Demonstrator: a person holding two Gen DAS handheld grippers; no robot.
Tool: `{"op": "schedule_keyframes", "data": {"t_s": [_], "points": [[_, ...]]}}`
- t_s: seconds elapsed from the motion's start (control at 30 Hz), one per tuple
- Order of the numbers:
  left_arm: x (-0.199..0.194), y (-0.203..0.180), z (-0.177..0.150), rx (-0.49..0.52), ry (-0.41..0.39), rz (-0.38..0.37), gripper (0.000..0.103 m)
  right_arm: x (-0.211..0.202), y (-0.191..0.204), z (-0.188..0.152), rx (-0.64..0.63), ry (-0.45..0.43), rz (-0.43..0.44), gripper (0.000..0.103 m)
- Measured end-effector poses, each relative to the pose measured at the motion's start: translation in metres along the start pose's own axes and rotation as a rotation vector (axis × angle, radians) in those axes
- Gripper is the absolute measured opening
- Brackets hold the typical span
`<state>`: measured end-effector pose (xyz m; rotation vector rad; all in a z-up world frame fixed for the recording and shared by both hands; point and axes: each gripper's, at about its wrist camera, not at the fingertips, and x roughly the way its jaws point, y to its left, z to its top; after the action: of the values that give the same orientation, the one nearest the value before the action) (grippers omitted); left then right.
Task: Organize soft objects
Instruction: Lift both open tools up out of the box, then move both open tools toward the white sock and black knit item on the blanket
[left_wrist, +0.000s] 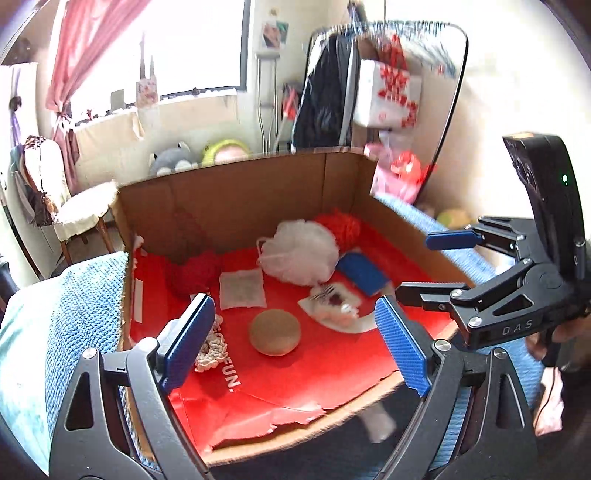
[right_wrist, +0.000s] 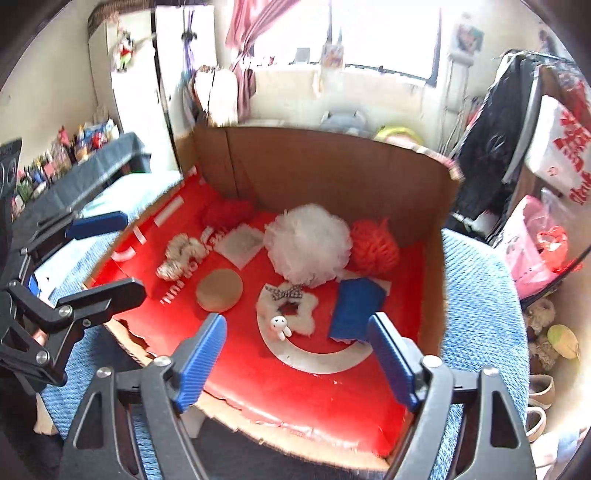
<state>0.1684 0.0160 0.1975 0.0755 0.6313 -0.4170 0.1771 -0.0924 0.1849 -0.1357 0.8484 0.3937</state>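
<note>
An open cardboard box (left_wrist: 229, 192) with a red floor holds several soft things. A white mesh pouf (left_wrist: 299, 251) lies near the back, with an orange yarn ball (left_wrist: 343, 229) on its right and a red yarn ball (left_wrist: 192, 273) to the left. A white sachet (left_wrist: 242, 290), a tan round puff (left_wrist: 275, 332), a cream knitted scrunchie (right_wrist: 177, 256), a fluffy white star with a bow (right_wrist: 291, 306) and a blue pad (right_wrist: 356, 308) rest on the floor. My left gripper (left_wrist: 294, 300) hovers open above the box front, empty. My right gripper (right_wrist: 297, 318) is also open and empty, beside it.
The box rests on a blue knitted cover (right_wrist: 476, 295). Its front edge (left_wrist: 295, 432) is torn and low; the back and side walls stand tall. A mirror (left_wrist: 388, 92), plush toys (left_wrist: 173, 160) and a chair (left_wrist: 85, 214) stand behind. Bags (right_wrist: 535, 243) sit at the right.
</note>
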Motion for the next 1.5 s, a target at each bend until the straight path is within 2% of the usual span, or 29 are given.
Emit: {"op": "schedule_keyframes", "data": {"t_s": [0.27,0.47,0.7,0.83,0.97,1.13,1.5], "points": [[-0.063,-0.025,-0.013,-0.026,-0.197,0.033,0.099,-0.068,0.006,-0.02,0.086,-0.215,-0.052,0.103],[-0.104,-0.043,-0.036,-0.025,-0.348,0.123,0.103,-0.115,0.018,-0.052,0.127,-0.385,-0.126,0.103],[-0.13,-0.056,-0.075,-0.042,-0.43,0.168,0.103,-0.144,0.039,-0.105,0.153,-0.549,-0.228,0.103],[-0.132,-0.061,-0.1,-0.044,-0.443,0.19,0.103,-0.15,0.053,-0.136,0.161,-0.622,-0.285,0.103],[-0.126,-0.064,-0.124,-0.063,-0.42,0.185,0.103,-0.149,0.063,-0.162,0.174,-0.648,-0.324,0.103],[-0.11,-0.065,-0.148,-0.08,-0.358,0.18,0.103,-0.133,0.068,-0.184,0.201,-0.619,-0.337,0.103],[-0.086,-0.063,-0.178,-0.099,-0.24,0.205,0.103,-0.086,0.067,-0.219,0.269,-0.477,-0.333,0.103]]}}
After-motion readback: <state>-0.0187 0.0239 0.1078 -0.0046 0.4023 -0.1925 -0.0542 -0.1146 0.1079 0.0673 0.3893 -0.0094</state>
